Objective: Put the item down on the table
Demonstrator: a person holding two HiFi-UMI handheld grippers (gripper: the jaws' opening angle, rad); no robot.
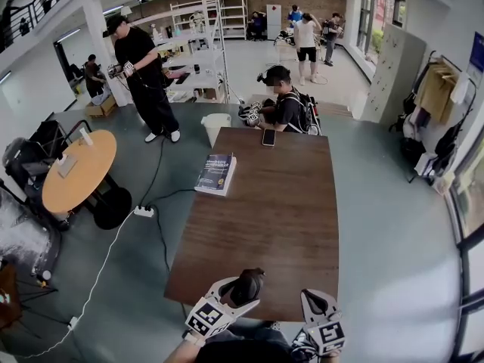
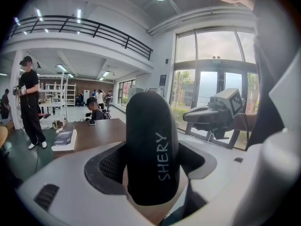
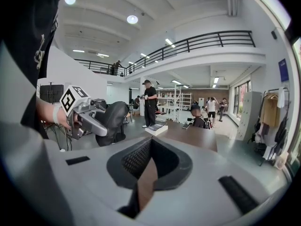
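The left gripper (image 1: 236, 299) has its jaws clamped on the lower part of a black case (image 2: 150, 149), which stands upright between them and reaches well past their tips. Beside it, the right gripper (image 1: 318, 302) has its jaws together on nothing. Under both is the near edge of the table (image 1: 280, 225); a book (image 1: 215, 174) lies far ahead. Released on end this close to the edge, the rounded case would likely topple and could roll off.
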